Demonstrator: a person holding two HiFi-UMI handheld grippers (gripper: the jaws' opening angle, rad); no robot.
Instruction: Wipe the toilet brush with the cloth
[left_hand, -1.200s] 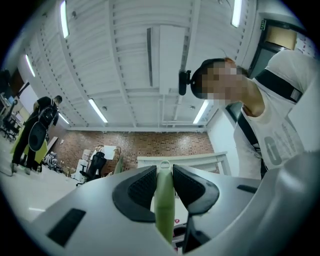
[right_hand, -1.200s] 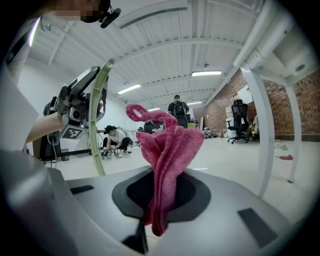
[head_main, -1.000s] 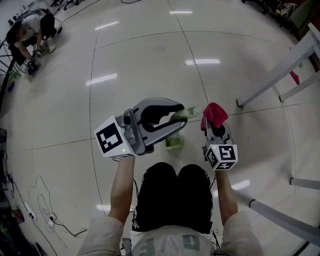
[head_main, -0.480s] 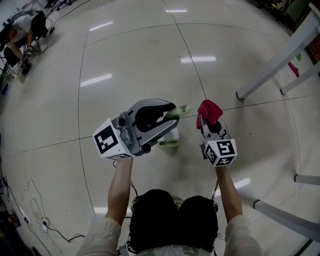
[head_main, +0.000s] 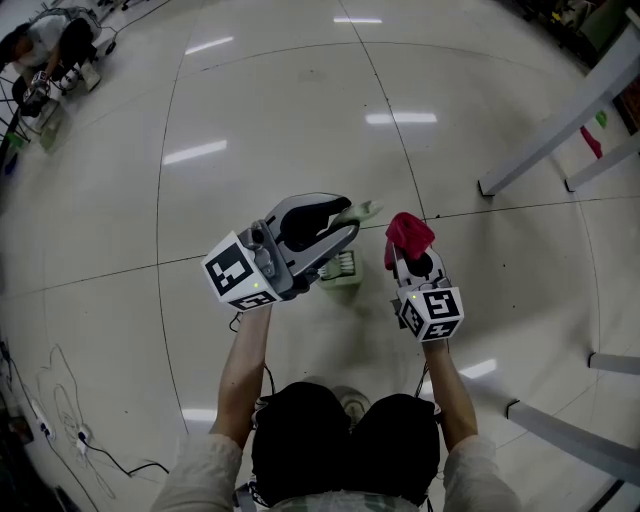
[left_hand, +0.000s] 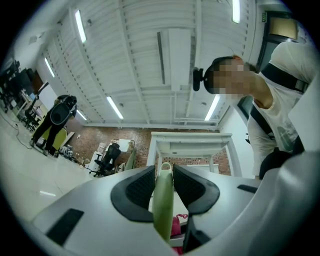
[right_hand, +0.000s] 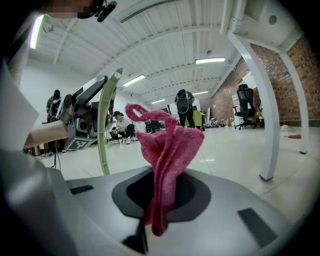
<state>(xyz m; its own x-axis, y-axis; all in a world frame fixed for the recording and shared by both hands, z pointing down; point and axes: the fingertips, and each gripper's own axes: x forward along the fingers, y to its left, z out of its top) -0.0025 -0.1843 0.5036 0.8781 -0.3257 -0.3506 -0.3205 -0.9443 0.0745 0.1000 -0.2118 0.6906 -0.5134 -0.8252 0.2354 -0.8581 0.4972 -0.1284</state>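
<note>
I'm looking down on a pale, glossy tiled floor (head_main: 300, 120), ceiling lights mirrored in it as bright streaks. Near the middle a small green holder (head_main: 342, 270) stands on the tiles. On the right, white table legs (head_main: 495, 180) come down onto the floor, with a pink scrap (head_main: 592, 142) lying by them. Loose cables (head_main: 88, 445) trail across the lower left. Far off, top left, a person (head_main: 40, 35) crouches on the floor.

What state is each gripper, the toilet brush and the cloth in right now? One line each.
left gripper, shut on a green handle.
toilet brush, held by that handle in the left jaws.
right gripper, shut on red fabric.
cloth, bunched, standing up from the right jaws, apart from the brush.
</note>
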